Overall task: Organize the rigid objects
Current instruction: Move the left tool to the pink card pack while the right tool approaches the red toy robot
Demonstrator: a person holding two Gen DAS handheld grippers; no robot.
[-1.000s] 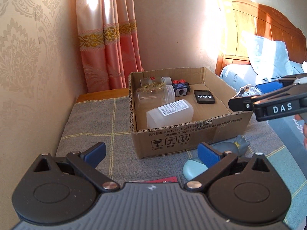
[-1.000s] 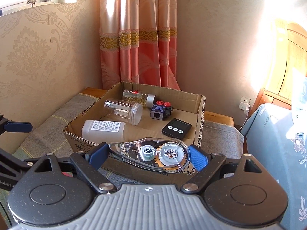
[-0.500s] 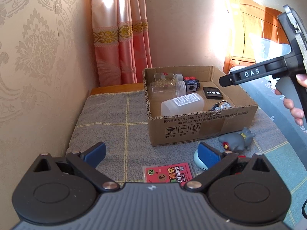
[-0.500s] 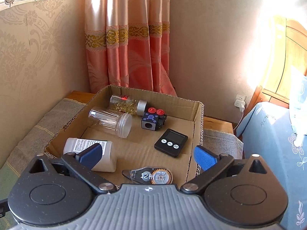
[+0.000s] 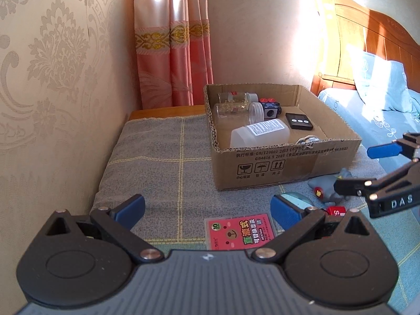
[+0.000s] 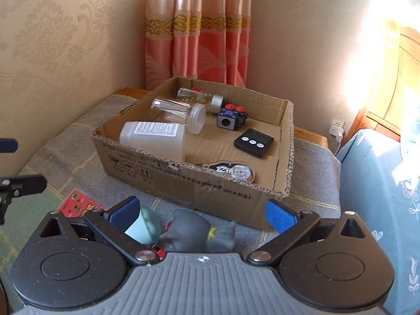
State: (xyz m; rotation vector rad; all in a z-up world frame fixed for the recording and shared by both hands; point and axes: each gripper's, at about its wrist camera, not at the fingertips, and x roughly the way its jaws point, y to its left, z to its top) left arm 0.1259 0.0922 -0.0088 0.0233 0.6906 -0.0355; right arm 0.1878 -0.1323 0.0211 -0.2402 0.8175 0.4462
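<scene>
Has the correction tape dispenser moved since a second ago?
Yes. It left the right gripper and now lies inside the cardboard box, against its near wall: correction tape dispenser.

A pink curtain (image 5: pixel 173 52) hangs in the corner behind the grey checked cloth (image 5: pixel 157 157). A white plug (image 6: pixel 336 130) sits in the wall socket beside the wooden headboard (image 5: pixel 367 42), with a blue pillow (image 5: pixel 378 84) against it.

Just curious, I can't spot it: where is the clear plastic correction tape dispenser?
In the right wrist view, the clear plastic correction tape dispenser lies inside the brown cardboard box, against its near wall, in front of the flat black timer.
</scene>
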